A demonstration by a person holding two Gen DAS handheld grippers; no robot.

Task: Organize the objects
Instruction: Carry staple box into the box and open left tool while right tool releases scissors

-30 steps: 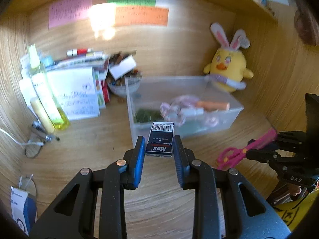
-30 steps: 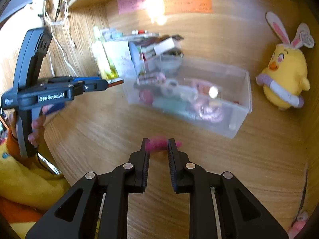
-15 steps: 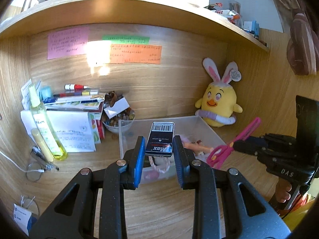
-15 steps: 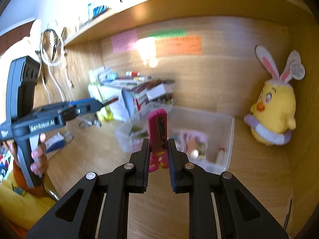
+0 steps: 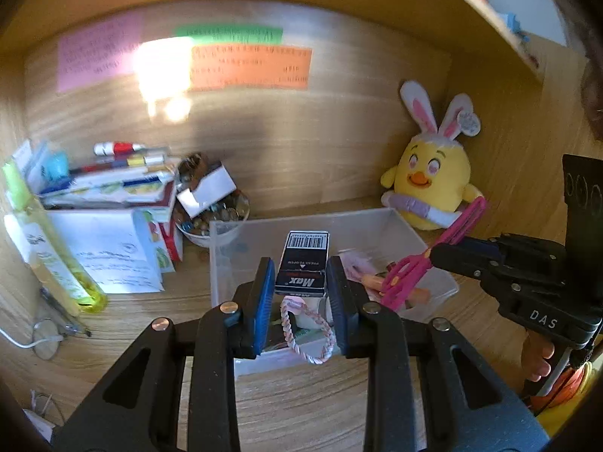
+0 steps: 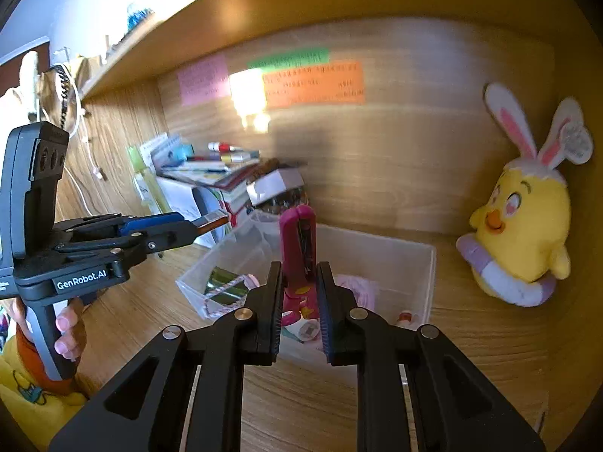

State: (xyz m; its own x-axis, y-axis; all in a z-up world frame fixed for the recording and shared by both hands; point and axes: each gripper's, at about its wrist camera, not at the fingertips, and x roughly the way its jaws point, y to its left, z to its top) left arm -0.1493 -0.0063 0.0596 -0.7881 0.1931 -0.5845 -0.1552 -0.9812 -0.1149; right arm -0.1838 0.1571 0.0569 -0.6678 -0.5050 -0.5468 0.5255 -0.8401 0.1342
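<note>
While both jaws clamp staple box [image 5: 301, 263] and scissors [image 6: 298, 248], bin [image 6: 429, 275] sits below.

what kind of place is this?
Probably a home study desk nook: wooden desk under a shelf, coloured paper notes on the back panel, a stack of books and pens, a yellow plush chick.

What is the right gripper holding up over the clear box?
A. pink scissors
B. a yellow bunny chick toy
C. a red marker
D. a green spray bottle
A: the right gripper is shut on the pink scissors, which stick up between its fingers above the clear box.
</note>
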